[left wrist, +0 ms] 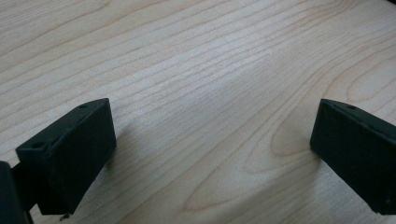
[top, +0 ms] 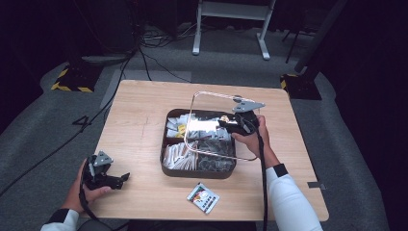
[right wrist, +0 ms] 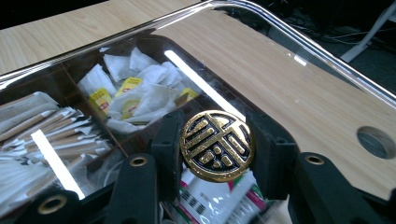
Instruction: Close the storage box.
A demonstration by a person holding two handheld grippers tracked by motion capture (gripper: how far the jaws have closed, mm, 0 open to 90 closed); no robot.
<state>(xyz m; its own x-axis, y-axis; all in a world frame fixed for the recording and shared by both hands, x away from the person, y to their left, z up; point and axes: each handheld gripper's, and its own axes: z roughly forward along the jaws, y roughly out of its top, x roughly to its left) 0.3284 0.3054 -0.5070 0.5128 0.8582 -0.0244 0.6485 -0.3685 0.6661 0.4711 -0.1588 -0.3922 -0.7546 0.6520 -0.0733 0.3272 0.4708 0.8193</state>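
A dark square box [top: 197, 172] with compartments sits mid-table, holding tea bags [right wrist: 135, 93] and paper stick sachets [right wrist: 51, 135]. A clear lid [top: 211, 103] hangs tilted above the box, its far edge raised. My right gripper [top: 226, 122] is shut on the lid's round gold-and-black knob [right wrist: 217, 145], one pad on each side of it. My left gripper [top: 122, 179] rests low on the wood at the table's front left. In the left gripper view its jaws [left wrist: 210, 154] stand wide open with only bare wood between them.
A small printed packet [top: 203, 197] lies on the table [top: 144, 110] just in front of the box. Cables run across the grey floor [top: 57, 144] at the left, and a white frame's legs [top: 231, 29] stand beyond the far edge.
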